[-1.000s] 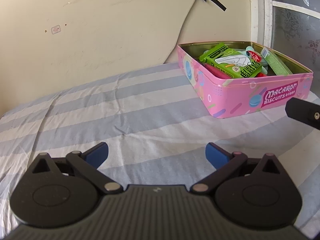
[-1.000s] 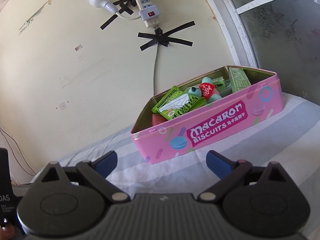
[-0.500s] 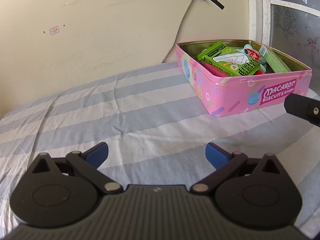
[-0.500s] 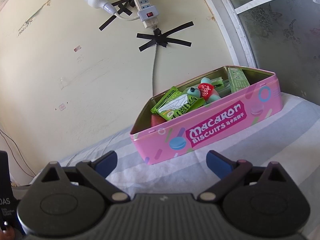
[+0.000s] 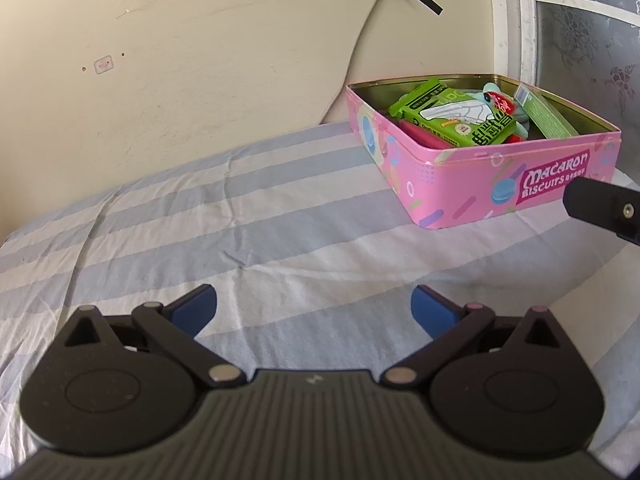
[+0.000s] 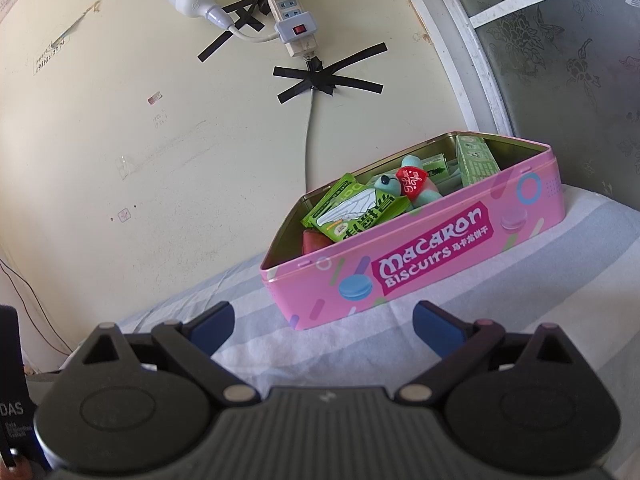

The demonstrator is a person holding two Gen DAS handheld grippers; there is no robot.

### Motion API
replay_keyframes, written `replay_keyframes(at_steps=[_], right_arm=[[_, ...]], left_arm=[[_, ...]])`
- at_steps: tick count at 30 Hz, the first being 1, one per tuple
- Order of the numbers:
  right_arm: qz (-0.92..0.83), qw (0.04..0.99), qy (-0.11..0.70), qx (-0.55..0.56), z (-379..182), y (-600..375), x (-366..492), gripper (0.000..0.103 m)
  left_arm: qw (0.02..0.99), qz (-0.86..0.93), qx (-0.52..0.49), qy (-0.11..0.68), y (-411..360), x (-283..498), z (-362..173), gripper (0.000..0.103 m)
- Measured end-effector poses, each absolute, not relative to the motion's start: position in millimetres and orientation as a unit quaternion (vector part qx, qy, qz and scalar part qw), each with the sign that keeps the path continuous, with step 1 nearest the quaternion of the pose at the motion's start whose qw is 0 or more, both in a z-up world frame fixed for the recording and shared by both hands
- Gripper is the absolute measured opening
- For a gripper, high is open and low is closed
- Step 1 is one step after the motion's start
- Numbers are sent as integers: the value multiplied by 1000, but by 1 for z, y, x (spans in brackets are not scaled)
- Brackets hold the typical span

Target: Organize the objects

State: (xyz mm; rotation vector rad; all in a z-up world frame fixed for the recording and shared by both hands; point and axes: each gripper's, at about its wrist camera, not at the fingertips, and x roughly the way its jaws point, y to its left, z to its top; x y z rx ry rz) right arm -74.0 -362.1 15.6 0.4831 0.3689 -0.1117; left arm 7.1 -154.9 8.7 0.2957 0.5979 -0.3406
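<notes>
1. Pink biscuit tin (image 6: pixel 420 256) sits lid-off on the striped bedsheet (image 5: pixel 248 232), tucked up near the cream wall (image 5: pixel 180 80) and the window frame (image 5: pixel 506 20).
2. Its long axis: in the right wrist view the lettered long side faces the camera and climbs from lower left to upper right; in the left wrist view that same side of the tin (image 5: pixel 480 184) angles off to the right, with the short end turned toward the open sheet.
3. Inside, a green snack packet (image 6: pixel 352 210) lies tilted on top, a teal plush toy with a red heart tag (image 6: pixel 414 184) beside it, and a green box (image 6: pixel 476 156) stands on edge along the far end.
4. Left gripper (image 5: pixel 314 304): jaws spread wide, nothing between them, just bare sheet ahead.
5. Right gripper (image 6: pixel 324 320): also spread wide and empty, the tin just ahead of the blue fingertips (image 6: pixel 438 326).
6. Compared with a second ago, almost nothing: the tin sits a touch higher in the left view, both grippers as wide as before.
7. A power strip (image 6: pixel 292 20) is taped to the wall above the tin.
</notes>
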Motion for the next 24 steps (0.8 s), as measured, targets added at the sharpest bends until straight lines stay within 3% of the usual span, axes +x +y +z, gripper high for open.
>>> replay_keyframes(at_steps=[24], right_arm=[[-61,951,183,242,15,-360,-75,99]], left_arm=[[928,-163,150,299,-159,6,4,103]])
